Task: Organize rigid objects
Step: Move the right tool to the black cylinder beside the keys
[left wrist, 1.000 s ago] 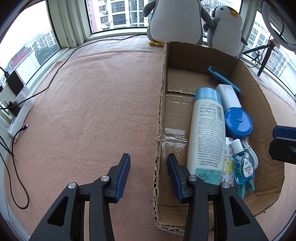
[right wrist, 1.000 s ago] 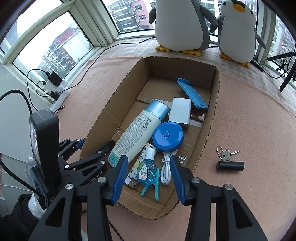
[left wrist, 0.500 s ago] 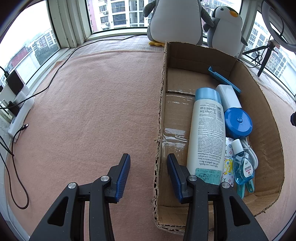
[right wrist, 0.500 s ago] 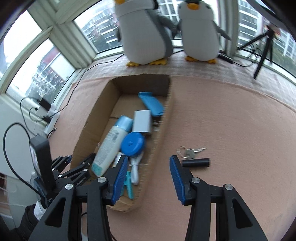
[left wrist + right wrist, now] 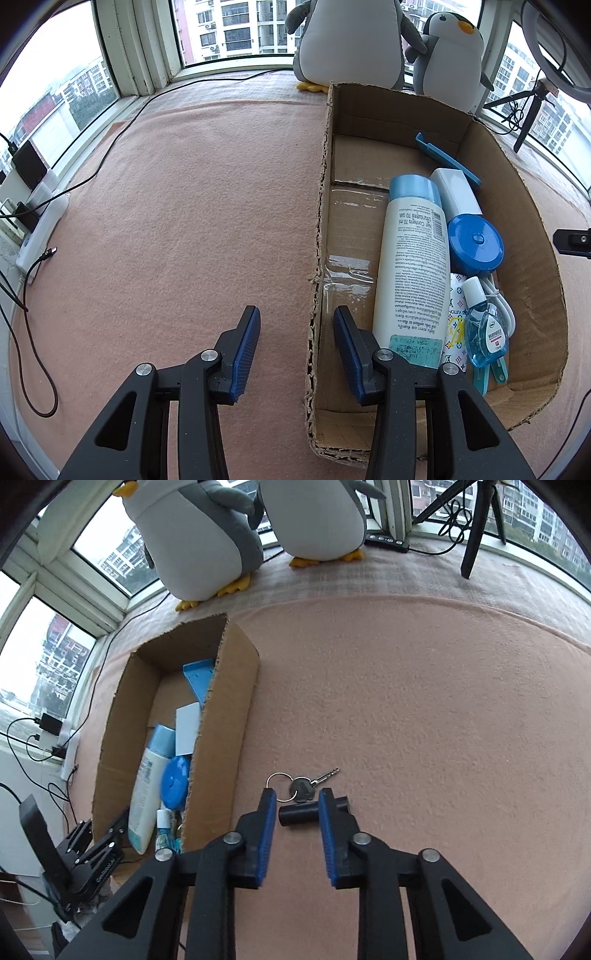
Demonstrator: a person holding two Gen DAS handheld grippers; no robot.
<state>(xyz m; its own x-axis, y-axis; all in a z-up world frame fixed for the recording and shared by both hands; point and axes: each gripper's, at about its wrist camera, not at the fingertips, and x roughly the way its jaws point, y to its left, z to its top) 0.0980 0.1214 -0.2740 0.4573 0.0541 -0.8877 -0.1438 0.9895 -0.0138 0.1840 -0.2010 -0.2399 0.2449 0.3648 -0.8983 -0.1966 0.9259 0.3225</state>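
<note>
Pink felt cloth (image 5: 424, 709) covers my worktop. On it lies a short black plastic cylinder (image 5: 298, 815) beside a silver key on a ring (image 5: 306, 787), just right of the open cardboard box (image 5: 221, 738). My right gripper (image 5: 297, 805) reaches down, fingers apart, straddling the cylinder. My left gripper (image 5: 295, 325) hangs open astride the box's wall.

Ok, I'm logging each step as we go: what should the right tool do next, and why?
Probably close on the black cylinder. The right tool is open with its fingers on either side of the cylinder, which lies on the pink cloth outside the cardboard box, next to the keys. Closing would secure it for moving into the box.
</note>
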